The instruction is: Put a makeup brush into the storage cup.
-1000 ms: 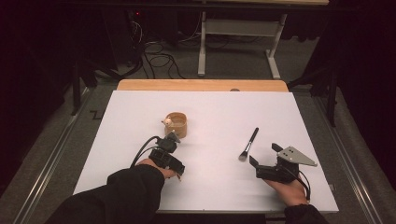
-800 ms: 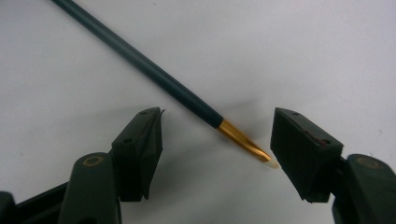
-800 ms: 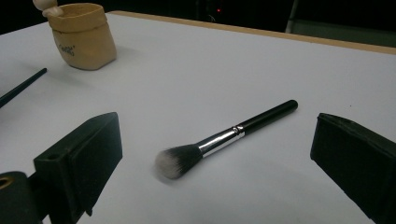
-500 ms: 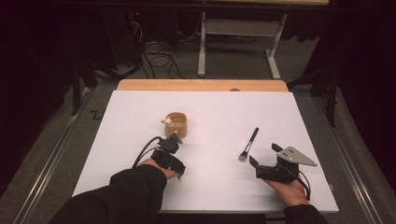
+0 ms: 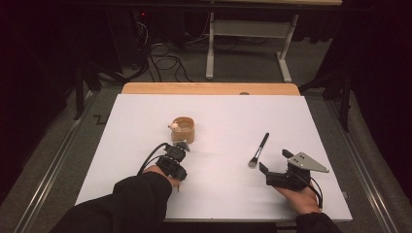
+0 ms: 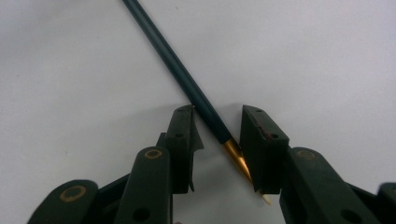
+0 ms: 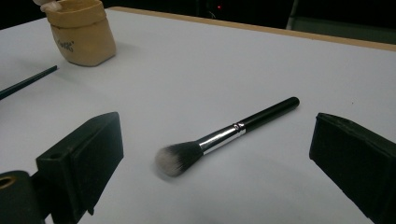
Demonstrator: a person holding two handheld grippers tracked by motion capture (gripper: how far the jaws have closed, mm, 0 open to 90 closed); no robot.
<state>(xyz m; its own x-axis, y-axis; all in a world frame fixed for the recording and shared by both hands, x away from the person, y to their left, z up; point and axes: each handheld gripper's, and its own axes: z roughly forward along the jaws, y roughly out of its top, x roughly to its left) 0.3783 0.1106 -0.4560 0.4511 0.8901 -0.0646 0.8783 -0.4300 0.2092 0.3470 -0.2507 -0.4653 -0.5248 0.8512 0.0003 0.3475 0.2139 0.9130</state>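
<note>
The left hand-held gripper (image 6: 217, 135) straddles a slim dark-handled, gold-ferruled brush (image 6: 187, 88) lying on the white desk (image 5: 311, 121), jaws not yet clamped; closing off-centre could roll it away. The right hand-held gripper (image 7: 215, 154) gapes wide.

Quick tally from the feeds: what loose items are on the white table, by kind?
Thin dark-handled brush, between the left gripper jaws: 1
Makeup brush, ahead of the right gripper: 1
Tan cup: 1
Total: 3
</note>
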